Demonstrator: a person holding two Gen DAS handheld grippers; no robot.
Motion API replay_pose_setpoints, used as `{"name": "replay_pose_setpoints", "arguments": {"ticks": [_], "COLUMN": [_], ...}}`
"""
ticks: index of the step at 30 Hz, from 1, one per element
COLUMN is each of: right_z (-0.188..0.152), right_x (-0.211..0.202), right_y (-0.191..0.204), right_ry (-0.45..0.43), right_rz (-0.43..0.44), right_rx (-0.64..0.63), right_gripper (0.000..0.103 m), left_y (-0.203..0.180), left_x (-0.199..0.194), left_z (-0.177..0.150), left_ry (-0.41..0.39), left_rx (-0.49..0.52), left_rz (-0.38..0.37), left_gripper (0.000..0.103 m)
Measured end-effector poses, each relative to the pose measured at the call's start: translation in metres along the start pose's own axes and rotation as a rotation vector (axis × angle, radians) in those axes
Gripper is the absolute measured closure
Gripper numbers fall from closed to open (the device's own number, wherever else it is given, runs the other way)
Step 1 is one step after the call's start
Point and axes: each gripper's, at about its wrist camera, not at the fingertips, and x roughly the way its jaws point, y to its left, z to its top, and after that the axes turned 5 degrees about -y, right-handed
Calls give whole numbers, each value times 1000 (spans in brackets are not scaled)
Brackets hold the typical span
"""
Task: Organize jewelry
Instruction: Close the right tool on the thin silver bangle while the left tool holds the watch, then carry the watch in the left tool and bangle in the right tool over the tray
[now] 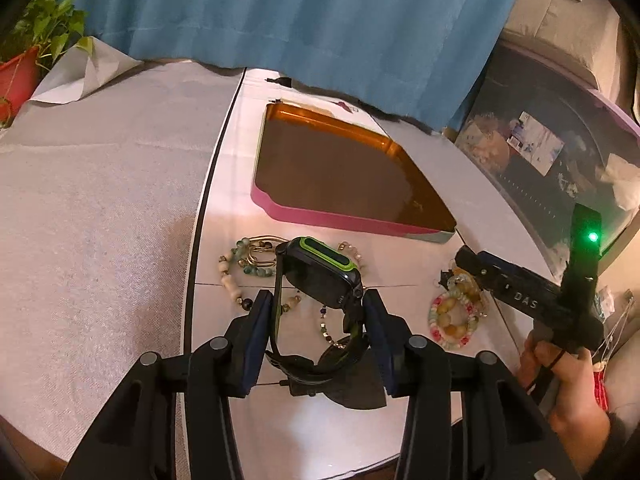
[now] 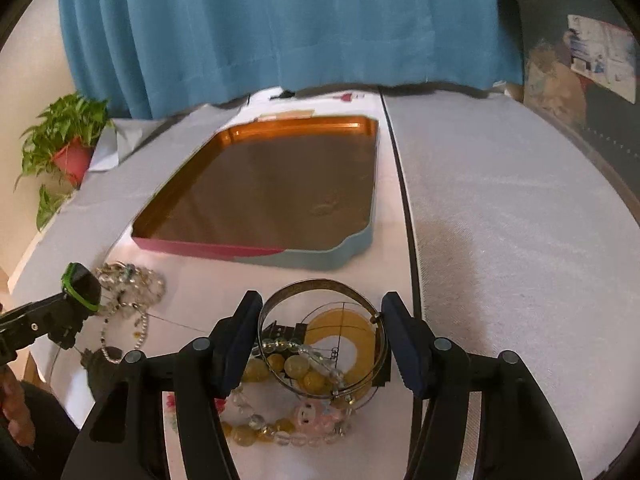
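My left gripper (image 1: 318, 312) is shut on a black smartwatch with a green edge (image 1: 320, 268) and holds it above a pile of beaded bracelets (image 1: 244, 268) on the table. It also shows in the right wrist view (image 2: 80, 284). My right gripper (image 2: 322, 332) is shut on a thin metal bangle (image 2: 320, 288), its pads pressing both sides of the ring. Under the bangle lie yellow and pink beaded bracelets (image 2: 280, 424). An orange-lined tray with a pink and blue rim (image 2: 312, 256) stands empty behind both piles; the left wrist view shows it too (image 1: 332, 216).
A blue curtain (image 2: 280, 20) hangs behind the table. A potted plant (image 2: 68, 148) stands at the far left. A grey cloth (image 2: 500, 220) covers the table to the right of a black seam. A dark storage box (image 1: 560, 148) sits at the right.
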Motion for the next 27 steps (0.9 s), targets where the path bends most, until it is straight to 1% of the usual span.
{"name": "replay_pose_setpoints", "arguments": {"ticks": [3,7,10,13,15,17,20,24,27], "right_z": [-1,-1,-8,-17,-20,-19,-13,-7,1], "right_x": [-13,-30,-43,-56,-68,-84,-114,-157,-186], "right_y": [0,14,25,34,39,46,57,73,86], "right_ry": [-37,-66,-51,-32,-31,-52,-94,-154,-198], "right_rz": [52,31,3,-9,1,11,22,45,54], "right_rx": [42,5,-22,-29,-38,-51,-50,-29,-59], "right_gripper": [41,41,41,41,41,41,41,41,41], "left_y": [-3,-13,-18,-23,-27,-32,-48,-76,-96], "left_x": [-3,-12,-20,-28,-34,-42,-67,-104,-126], "left_z": [-3,-4,-2,0,3,6,13,27,36], "left_ry": [8,-4,-3,-5,-12,-12,-66,-144,-189], "left_rx": [4,31,20,10,10,8,34,85,135], "left_rz": [2,44,53,80,82,67,66,29,39], "left_gripper": [62,62,62,62,62,62,62,62,62]}}
